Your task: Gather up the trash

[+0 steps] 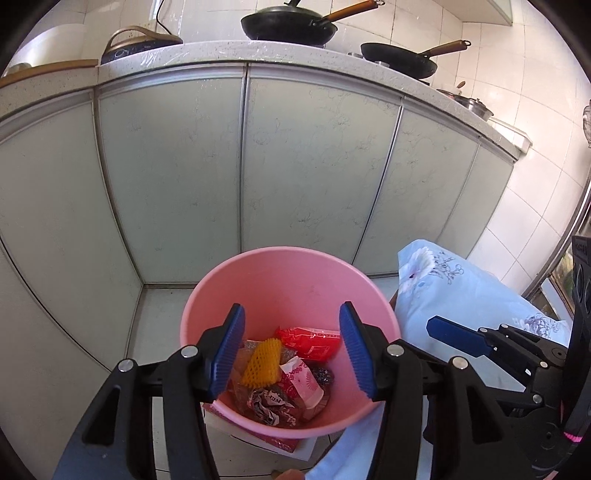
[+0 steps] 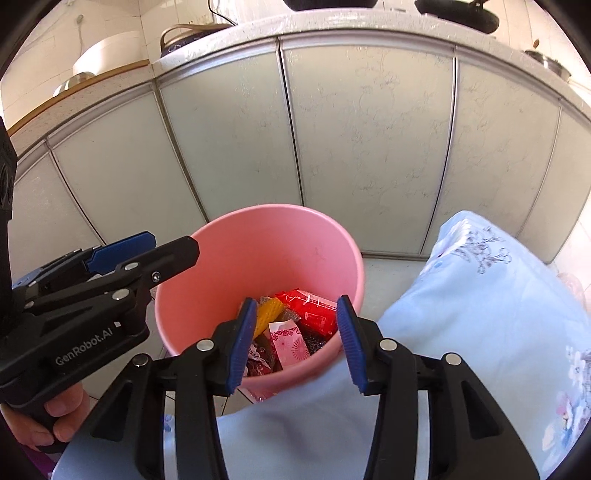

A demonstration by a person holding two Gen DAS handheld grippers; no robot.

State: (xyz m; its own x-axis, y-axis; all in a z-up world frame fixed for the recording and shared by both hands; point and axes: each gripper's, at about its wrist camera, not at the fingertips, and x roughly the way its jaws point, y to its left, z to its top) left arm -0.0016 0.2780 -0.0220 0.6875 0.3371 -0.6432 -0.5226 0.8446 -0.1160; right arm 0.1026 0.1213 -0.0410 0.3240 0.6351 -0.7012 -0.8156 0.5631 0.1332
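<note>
A pink bucket (image 1: 280, 273) stands on the floor in front of the cabinets; it also shows in the right wrist view (image 2: 258, 243). Inside lie a red wrapper (image 1: 312, 341), a yellow foam net (image 1: 260, 362), a pink-and-white paper piece (image 1: 304, 380) and crumpled wrappers (image 1: 267, 404). My left gripper (image 1: 291, 349) is open and empty above the bucket's mouth. My right gripper (image 2: 297, 343) is open and empty above the bucket's near rim. The right gripper shows in the left wrist view (image 1: 458, 336), and the left gripper in the right wrist view (image 2: 144, 251).
Pale green cabinet doors (image 1: 314, 166) stand behind the bucket under a speckled counter (image 1: 221, 50) with two black pans (image 1: 288, 24). A light blue floral cloth (image 1: 461, 295) lies right of the bucket (image 2: 491, 295). A box (image 1: 258, 432) sits under the bucket.
</note>
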